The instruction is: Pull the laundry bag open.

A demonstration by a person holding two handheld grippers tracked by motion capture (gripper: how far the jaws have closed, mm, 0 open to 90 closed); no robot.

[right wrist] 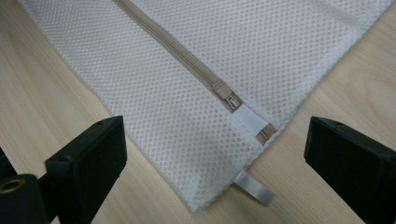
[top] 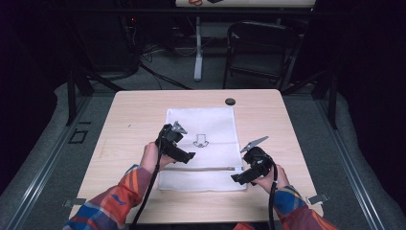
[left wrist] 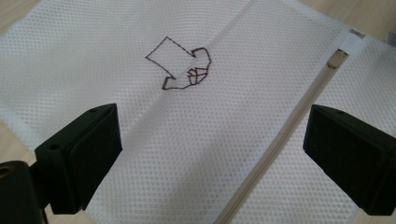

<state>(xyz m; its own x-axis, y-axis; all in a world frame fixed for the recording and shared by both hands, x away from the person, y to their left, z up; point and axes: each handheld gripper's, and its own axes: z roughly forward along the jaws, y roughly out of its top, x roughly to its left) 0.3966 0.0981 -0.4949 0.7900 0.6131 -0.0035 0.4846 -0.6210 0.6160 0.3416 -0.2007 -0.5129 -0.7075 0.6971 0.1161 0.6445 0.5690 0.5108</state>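
White mesh bag (top: 203, 143) lies flat at the centre of the wooden table (top: 129, 120), zipper (top: 201, 168) running 9 to 3 o'clock near its 6 o'clock edge. Embroidered arrow mark (top: 201, 140) at bag centre. Left gripper (left wrist: 210, 154) over the bag's 9 o'clock side, jaws wide apart, nothing between them but mesh below. Right gripper (right wrist: 215, 158) at the 3 o'clock corner, jaws apart, zipper pull (right wrist: 223, 95) and white tab (right wrist: 252, 186) between them. Small dark disc (top: 230, 101) on table at 12 o'clock.

Wooden table (top: 129, 120), white mesh bag (top: 215, 120), black disc (top: 230, 101)
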